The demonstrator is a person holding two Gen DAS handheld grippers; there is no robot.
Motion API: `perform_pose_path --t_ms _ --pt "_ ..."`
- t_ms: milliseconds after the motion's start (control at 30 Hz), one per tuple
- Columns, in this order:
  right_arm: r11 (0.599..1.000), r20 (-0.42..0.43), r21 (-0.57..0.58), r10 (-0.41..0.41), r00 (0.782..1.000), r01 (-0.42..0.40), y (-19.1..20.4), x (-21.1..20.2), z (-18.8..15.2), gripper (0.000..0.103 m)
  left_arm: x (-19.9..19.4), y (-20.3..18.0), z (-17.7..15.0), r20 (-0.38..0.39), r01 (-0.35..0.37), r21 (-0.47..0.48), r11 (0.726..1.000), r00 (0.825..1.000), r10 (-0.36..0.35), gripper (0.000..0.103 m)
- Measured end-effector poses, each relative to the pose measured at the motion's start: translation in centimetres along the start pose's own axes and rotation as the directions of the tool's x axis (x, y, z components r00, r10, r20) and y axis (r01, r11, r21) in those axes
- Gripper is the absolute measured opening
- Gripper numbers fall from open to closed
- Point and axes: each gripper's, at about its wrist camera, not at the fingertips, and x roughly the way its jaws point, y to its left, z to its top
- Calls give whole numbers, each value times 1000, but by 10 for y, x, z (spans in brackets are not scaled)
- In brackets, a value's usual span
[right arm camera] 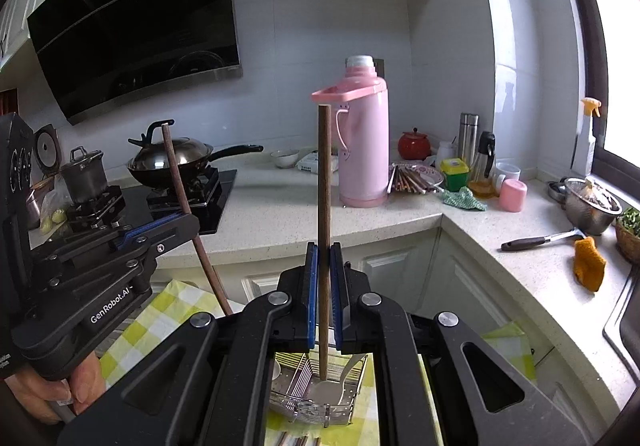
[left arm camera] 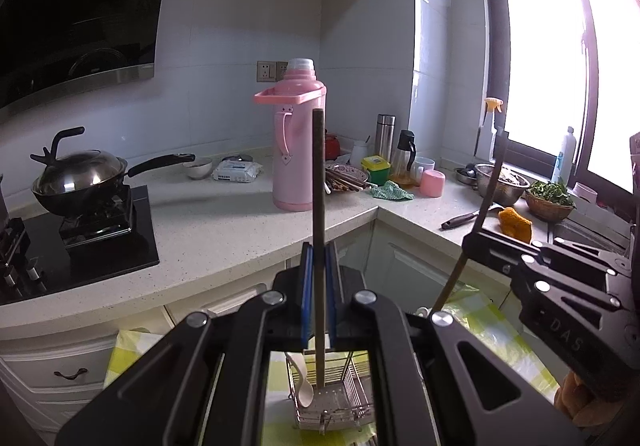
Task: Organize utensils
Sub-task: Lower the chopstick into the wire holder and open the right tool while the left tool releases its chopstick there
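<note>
My left gripper [left arm camera: 319, 266] is shut on a brown chopstick [left arm camera: 319, 182] held upright; its lower end reaches into a wire utensil basket [left arm camera: 340, 402] that holds a pale spoon [left arm camera: 302, 382]. My right gripper [right arm camera: 324, 270] is shut on a second brown chopstick [right arm camera: 324, 182], also upright, tip in the same basket [right arm camera: 296, 394]. Each gripper shows in the other's view: the right one [left arm camera: 476, 238] with its chopstick [left arm camera: 486, 198], the left one [right arm camera: 188, 216] with its chopstick [right arm camera: 180, 182].
The basket stands on a yellow checked cloth [right arm camera: 160, 318]. Behind is an L-shaped counter [left arm camera: 224, 230] with a pink thermos [left arm camera: 298, 142], a wok on the stove [left arm camera: 84, 178], a plate of chopsticks [right arm camera: 412, 178], bottles, a spatula [right arm camera: 536, 240] and a steel bowl [right arm camera: 592, 206].
</note>
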Motion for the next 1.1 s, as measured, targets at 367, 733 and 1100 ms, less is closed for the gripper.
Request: perform_pose_path --t_ms 367,733,1100 --pt "997 -184 30 73 980 -69 10 66 -50 8 61 -2 -53 -166 -2 23 1000 986 5 6" --pt "999 -284 45 33 958 -20 7 99 -73 10 84 13 -77 -243 -24 -6 1000 970 22 11" --pt "995 -259 98 51 965 -27 -13 105 -73 24 81 21 -75 -207 -65 -14 998 976 61 38"
